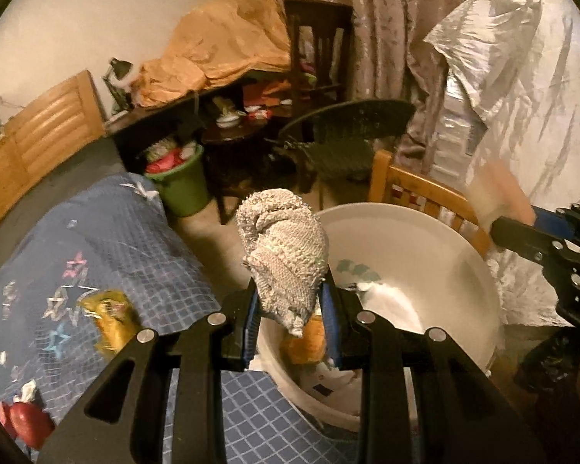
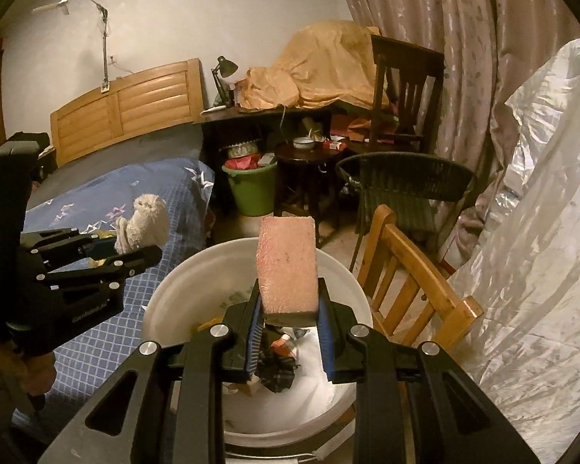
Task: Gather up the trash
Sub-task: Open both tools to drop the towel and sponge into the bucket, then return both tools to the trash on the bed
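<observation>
My left gripper (image 1: pixel 292 309) is shut on a crumpled grey-white knitted rag (image 1: pixel 284 255), held over the near rim of a white plastic bucket (image 1: pixel 437 255). My right gripper (image 2: pixel 288 301) is shut on a pink sponge block (image 2: pixel 288 266) with a dark base, above the same bucket (image 2: pixel 174 290). Inside the bucket lie wrappers, white paper and dark scraps (image 2: pixel 278 367). Each gripper shows in the other's view: the right one (image 1: pixel 495 216), blurred, at the far right, and the left one (image 2: pixel 135 247) with the rag (image 2: pixel 145 222) at the left.
A bed with a blue star-patterned quilt (image 1: pixel 108 255) lies left, with a yellow wrapper (image 1: pixel 112 321) and a red item (image 1: pixel 27 421) on it. A wooden chair (image 2: pixel 410 282) stands behind the bucket. A green bin (image 2: pixel 251 185), dark tables, a wicker chair (image 2: pixel 406 185) and a silvery cover (image 2: pixel 541 232) crowd the back and right.
</observation>
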`<state>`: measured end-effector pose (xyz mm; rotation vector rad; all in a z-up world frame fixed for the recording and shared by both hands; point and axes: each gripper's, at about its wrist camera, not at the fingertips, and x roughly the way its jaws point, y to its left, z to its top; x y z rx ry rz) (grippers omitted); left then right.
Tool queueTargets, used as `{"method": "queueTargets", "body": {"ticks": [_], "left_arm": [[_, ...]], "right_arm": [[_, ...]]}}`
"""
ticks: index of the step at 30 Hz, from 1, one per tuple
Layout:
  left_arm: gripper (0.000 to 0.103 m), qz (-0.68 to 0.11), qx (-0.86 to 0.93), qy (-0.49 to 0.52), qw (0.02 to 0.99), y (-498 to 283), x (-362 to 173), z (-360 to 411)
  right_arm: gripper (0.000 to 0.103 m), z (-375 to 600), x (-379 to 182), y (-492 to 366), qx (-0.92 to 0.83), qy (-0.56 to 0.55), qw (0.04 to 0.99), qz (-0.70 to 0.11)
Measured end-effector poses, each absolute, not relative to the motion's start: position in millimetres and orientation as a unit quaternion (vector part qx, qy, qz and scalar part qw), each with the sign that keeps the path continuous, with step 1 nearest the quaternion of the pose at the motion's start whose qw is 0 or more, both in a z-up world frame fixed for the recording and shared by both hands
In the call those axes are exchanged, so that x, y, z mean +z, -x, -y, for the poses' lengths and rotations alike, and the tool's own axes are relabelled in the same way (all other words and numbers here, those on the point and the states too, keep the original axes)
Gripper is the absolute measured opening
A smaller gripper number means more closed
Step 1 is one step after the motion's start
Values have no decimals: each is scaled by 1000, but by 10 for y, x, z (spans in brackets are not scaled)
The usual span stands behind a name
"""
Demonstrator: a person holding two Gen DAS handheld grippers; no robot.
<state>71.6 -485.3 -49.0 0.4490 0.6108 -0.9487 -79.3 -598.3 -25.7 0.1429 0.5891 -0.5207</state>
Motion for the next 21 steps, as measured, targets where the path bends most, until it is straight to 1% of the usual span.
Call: {"method": "queueTargets", "body": {"ticks": [9, 11, 12, 13, 14, 21], "left_arm": [[27, -312, -500, -191, 785, -776, -601, 4967], [32, -314, -519, -183, 774, -775, -610, 5006], [39, -319, -527, -178, 767, -780, -617, 5025], [58, -324, -531, -175, 764, -793, -629, 5041], [67, -321, -528, -172, 768, -803, -630, 5038], [67, -318, -502, -157, 789, -943, -607, 4952]], "right_arm": [[26, 6075, -347, 736, -246, -74, 921, -293], [26, 6086, -359, 708, -245, -72, 921, -295], [30, 6093, -364, 693, -244, -71, 921, -295], [40, 6105, -367, 689, -247, -70, 920, -296], [44, 6119, -375, 688, -252, -68, 920, -293], [45, 6203, -444, 715, -258, -79, 918, -292]]}}
